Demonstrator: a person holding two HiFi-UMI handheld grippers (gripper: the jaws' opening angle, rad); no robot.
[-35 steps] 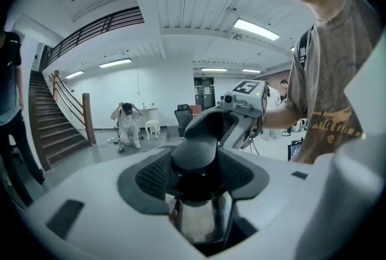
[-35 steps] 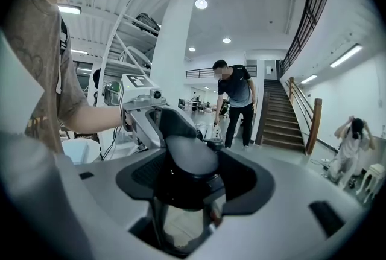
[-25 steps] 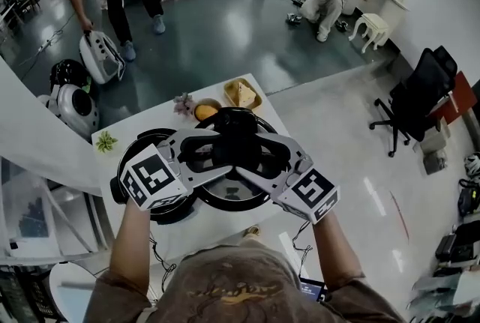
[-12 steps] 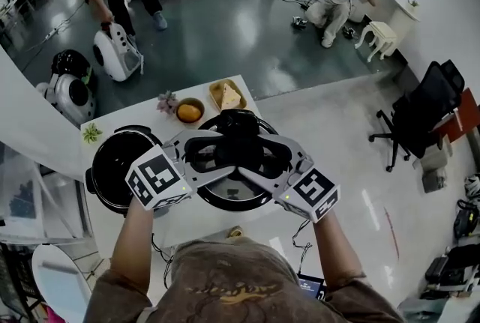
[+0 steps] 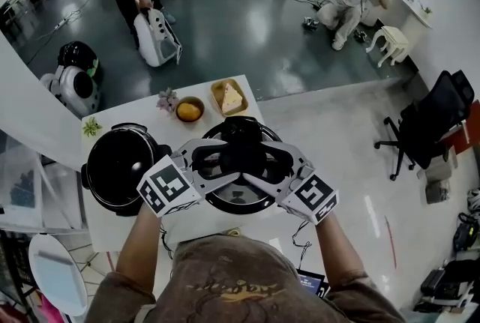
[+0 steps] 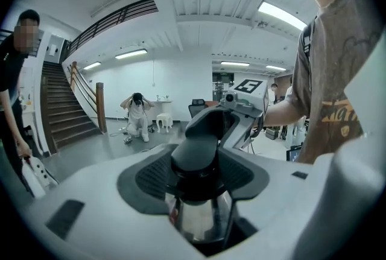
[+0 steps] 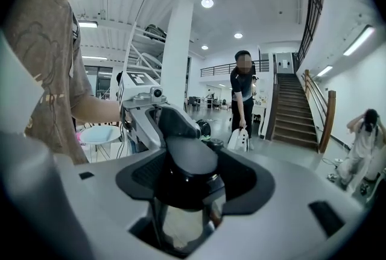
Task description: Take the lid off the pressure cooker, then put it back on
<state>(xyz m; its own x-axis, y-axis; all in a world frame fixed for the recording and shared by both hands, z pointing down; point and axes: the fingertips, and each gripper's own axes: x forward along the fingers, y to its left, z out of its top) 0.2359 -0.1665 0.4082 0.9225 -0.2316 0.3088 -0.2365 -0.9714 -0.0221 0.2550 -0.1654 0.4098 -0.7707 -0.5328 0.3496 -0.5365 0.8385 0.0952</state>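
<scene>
The pressure cooker pot [image 5: 120, 168] stands uncovered, its black inside showing, on the left of the white table [image 5: 142, 224]. Its round steel lid [image 5: 238, 199] is off the pot, to the right over the table's right half. Whether the lid rests on the table I cannot tell. My left gripper [image 5: 223, 162] and right gripper [image 5: 260, 162] meet from opposite sides, both shut on the lid's black handle [image 5: 241, 155]. The handle [image 6: 196, 156] fills the jaws in the left gripper view, with the right gripper [image 6: 241, 102] behind it. The same handle [image 7: 187, 168] sits in the right gripper's jaws.
Along the table's far edge sit a bowl with an orange [image 5: 188, 111], a tray with a wedge of food [image 5: 229, 97], a flower sprig [image 5: 166, 99] and a small plant [image 5: 91, 127]. A black office chair [image 5: 427, 127] stands to the right. A person with a white case [image 5: 156, 37] stands beyond.
Both grippers have carried the lid to the right and lower, from overlapping the pot to beside it. The pot's inside now shows whole. The person beyond has moved right with the white case.
</scene>
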